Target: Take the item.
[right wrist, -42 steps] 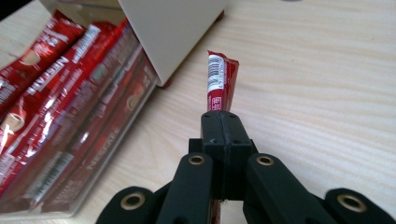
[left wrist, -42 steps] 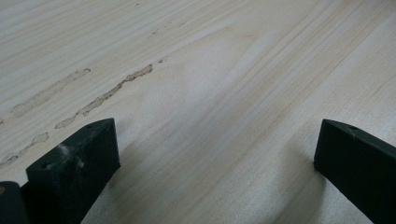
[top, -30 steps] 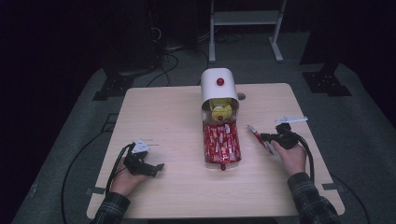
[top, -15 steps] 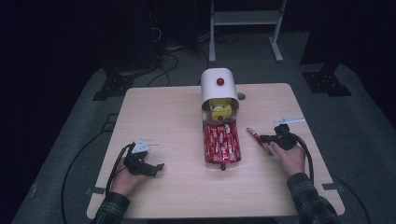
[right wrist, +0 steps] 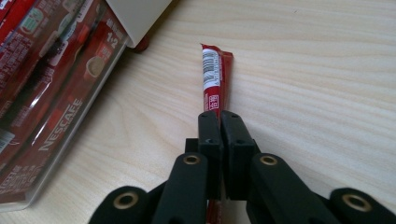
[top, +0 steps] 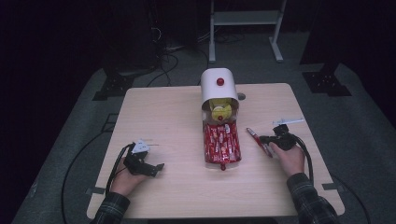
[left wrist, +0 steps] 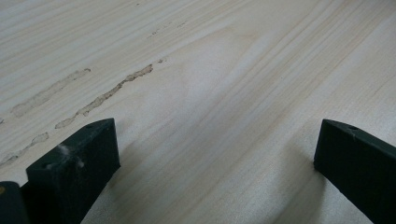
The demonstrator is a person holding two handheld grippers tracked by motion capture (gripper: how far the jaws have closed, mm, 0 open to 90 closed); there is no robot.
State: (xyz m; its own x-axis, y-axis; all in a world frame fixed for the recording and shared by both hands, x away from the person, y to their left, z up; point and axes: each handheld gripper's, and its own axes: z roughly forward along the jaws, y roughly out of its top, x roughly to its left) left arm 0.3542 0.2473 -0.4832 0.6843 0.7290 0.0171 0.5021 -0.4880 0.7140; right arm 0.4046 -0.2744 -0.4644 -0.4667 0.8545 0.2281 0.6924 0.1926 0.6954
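A red coffee sachet stick (right wrist: 214, 74) lies flat on the wooden table (top: 163, 112), just right of a clear tray (top: 222, 161) packed with several red sachets. My right gripper (right wrist: 219, 116) is shut on the near end of that stick (top: 252, 134). Its jaws have just been opening slightly, and the stick is still pinched between the pads. A hand holds the right gripper (top: 264, 139) low over the table. My left gripper (top: 159, 168) rests at the front left, open, with bare wood between its jaws (left wrist: 217, 149).
A white domed dispenser (top: 218, 86) with a red knob stands behind the tray, with yellow items in its mouth. The tray's wall (right wrist: 46, 140) lies close to the left of the held stick. Dark floor and a metal stand surround the table.
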